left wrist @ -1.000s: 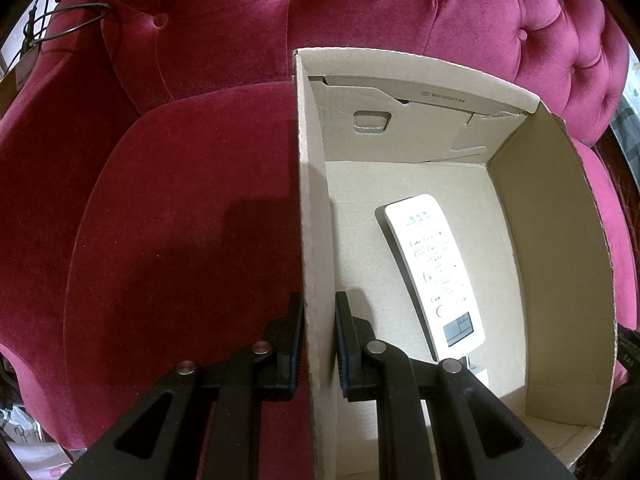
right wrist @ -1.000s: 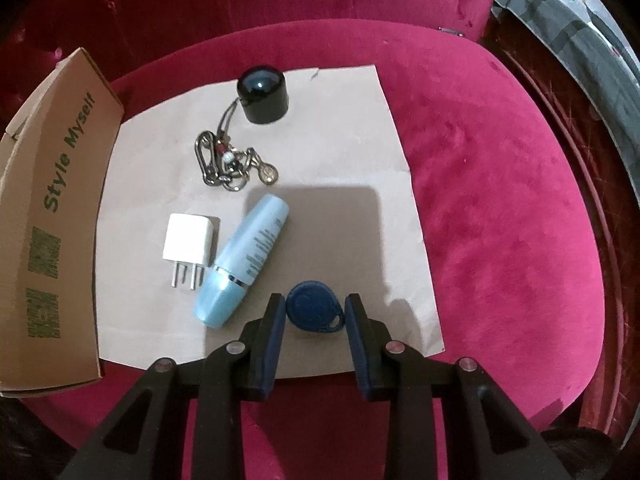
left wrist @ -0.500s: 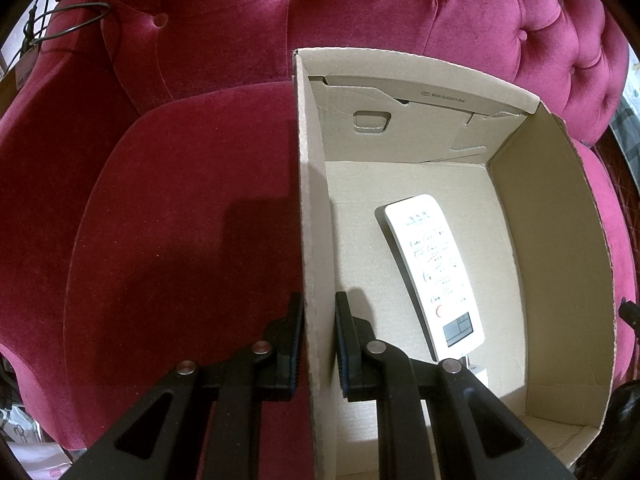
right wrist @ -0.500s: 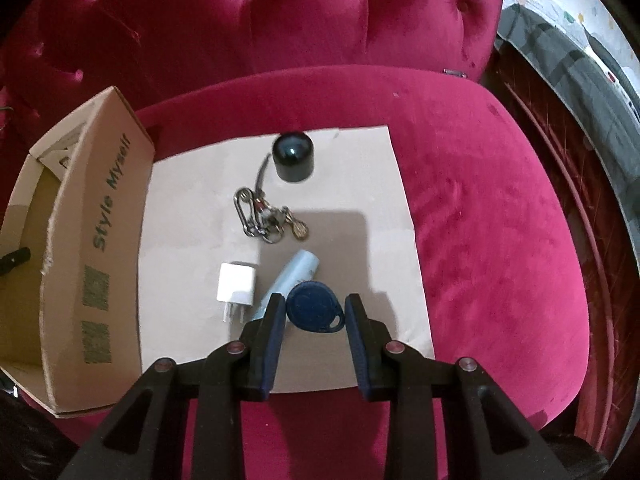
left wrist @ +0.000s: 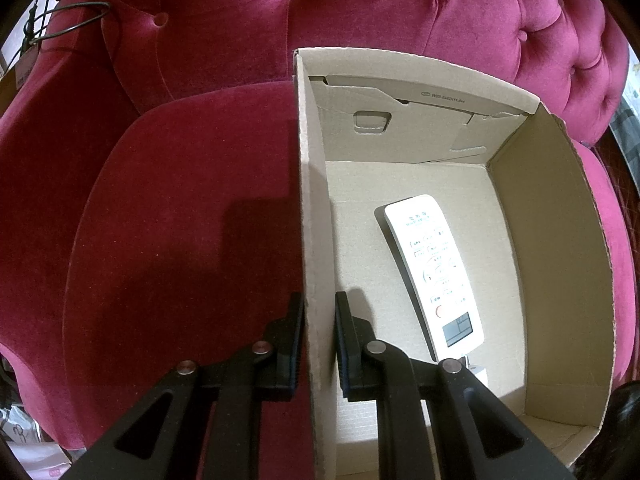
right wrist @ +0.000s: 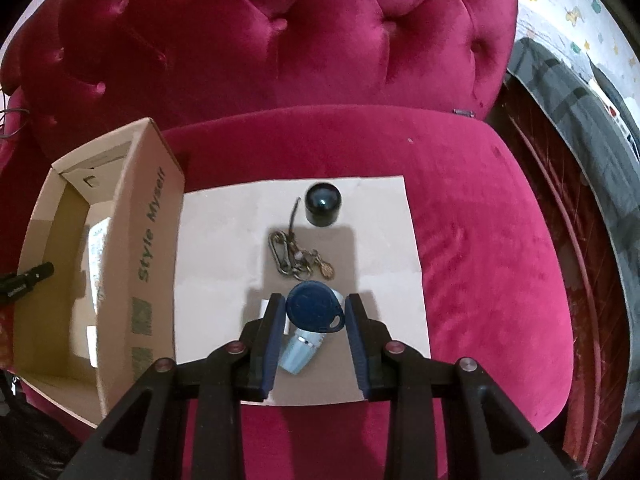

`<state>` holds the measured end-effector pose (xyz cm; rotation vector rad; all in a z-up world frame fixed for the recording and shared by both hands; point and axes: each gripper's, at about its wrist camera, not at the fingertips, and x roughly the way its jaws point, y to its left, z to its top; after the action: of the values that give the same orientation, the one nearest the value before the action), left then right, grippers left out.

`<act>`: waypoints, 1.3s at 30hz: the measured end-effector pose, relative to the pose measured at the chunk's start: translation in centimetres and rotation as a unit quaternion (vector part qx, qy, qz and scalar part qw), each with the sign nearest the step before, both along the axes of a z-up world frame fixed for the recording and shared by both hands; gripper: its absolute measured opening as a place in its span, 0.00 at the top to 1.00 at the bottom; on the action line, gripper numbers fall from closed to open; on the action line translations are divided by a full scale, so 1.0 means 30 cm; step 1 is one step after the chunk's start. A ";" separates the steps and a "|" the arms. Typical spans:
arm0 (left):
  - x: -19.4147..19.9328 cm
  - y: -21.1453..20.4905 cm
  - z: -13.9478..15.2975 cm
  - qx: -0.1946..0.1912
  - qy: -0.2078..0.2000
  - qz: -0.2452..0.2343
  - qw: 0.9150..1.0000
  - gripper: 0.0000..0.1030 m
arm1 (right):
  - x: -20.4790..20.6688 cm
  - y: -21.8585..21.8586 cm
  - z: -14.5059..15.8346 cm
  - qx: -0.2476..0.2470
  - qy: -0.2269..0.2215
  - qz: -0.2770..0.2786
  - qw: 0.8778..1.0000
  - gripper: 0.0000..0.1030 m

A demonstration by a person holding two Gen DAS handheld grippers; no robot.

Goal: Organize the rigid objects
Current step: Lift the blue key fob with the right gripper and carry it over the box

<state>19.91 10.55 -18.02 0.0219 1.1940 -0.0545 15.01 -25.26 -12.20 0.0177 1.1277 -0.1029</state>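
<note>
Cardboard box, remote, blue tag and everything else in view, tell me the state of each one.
Cardboard box: open, left wall clamped by left gripper.
Remote: flat inside box, face up.
Blue tag: held in right gripper, off the sheet.
Keychain: lying on sheet.
Black cap: standing on sheet.

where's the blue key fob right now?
Right wrist view, centre: the blue key fob is clamped in the right tool, raised over the brown paper sheet, with the keychain just beyond it and the cardboard box to the left.
</note>
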 end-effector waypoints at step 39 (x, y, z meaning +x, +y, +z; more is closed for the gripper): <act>0.003 0.010 -0.003 -0.004 0.001 0.001 1.000 0.85 | 0.120 0.481 0.166 0.016 -0.036 0.138 0.990 0.69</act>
<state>20.00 10.84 -18.11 0.0143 1.1962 -0.0576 18.62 -10.83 -7.22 -0.1047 1.0496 0.1613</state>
